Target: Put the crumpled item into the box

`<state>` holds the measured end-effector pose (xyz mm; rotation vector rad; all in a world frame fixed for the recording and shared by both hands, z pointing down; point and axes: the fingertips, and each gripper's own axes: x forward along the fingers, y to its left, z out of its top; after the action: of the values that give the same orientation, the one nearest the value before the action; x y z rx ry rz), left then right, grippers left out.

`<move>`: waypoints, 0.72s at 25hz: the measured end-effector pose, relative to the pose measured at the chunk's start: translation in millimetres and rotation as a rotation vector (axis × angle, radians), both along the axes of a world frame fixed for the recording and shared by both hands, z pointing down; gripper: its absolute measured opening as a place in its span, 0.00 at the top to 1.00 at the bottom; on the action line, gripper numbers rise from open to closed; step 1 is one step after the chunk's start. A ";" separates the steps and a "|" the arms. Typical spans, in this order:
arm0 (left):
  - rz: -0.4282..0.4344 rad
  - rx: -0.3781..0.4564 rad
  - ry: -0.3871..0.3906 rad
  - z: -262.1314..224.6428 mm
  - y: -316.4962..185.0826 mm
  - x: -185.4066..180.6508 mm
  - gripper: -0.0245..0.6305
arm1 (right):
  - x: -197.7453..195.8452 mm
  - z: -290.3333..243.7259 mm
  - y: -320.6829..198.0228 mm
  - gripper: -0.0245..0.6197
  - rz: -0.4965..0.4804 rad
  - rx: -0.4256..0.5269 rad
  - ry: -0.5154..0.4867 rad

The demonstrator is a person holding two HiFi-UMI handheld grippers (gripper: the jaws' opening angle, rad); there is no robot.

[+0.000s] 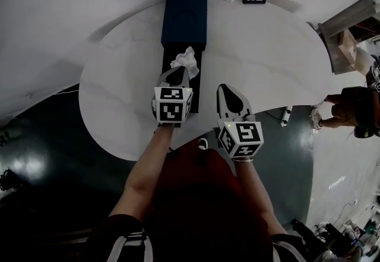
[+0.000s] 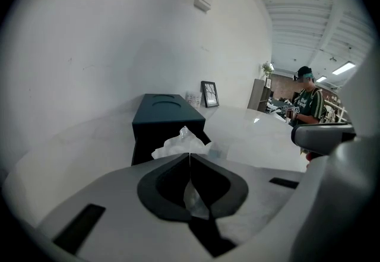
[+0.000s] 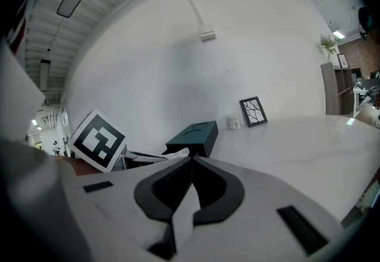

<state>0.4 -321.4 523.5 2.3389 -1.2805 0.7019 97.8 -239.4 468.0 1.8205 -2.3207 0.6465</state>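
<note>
Left gripper (image 2: 190,155) is pinching the near edge of the crumpled item (image 1: 186,60), jaws closed on it, at the near end of the dark box (image 1: 185,17). Right gripper (image 3: 192,160) is hovering alongside over the white table (image 1: 261,65) (jaws together, nothing between).

No readable text or numbers (any view)

Left gripper (image 1: 177,75): pale grey shell, black teardrop-shaped pads inside the jaws, black rectangular slots on the shell. At its back sits the left cube (image 1: 172,105), white with black square markers and a small yellow dot. Right gripper (image 1: 227,95) has the same build, and the right cube (image 1: 241,138) the same markings. Torso is in what looks like a dark red top (image 1: 196,195), in dim light. Dark short sleeves (image 1: 127,237) with white stripes.
</note>
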 end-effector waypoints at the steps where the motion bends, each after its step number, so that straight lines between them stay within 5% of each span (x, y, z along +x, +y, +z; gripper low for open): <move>1: 0.000 -0.007 -0.006 1.6 0.2 0.3 0.93 | 0.5 0.7 0.7 0.94 0.001 -0.002 0.001; 18: 0.022 -0.086 -0.047 16.0 1.8 9.0 0.92 | 8.7 2.6 5.1 0.94 0.021 -0.016 0.011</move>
<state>9.4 -319.7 539.5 2.2829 -1.2208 0.8078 106.5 -234.3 470.7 1.8396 -2.2855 0.6552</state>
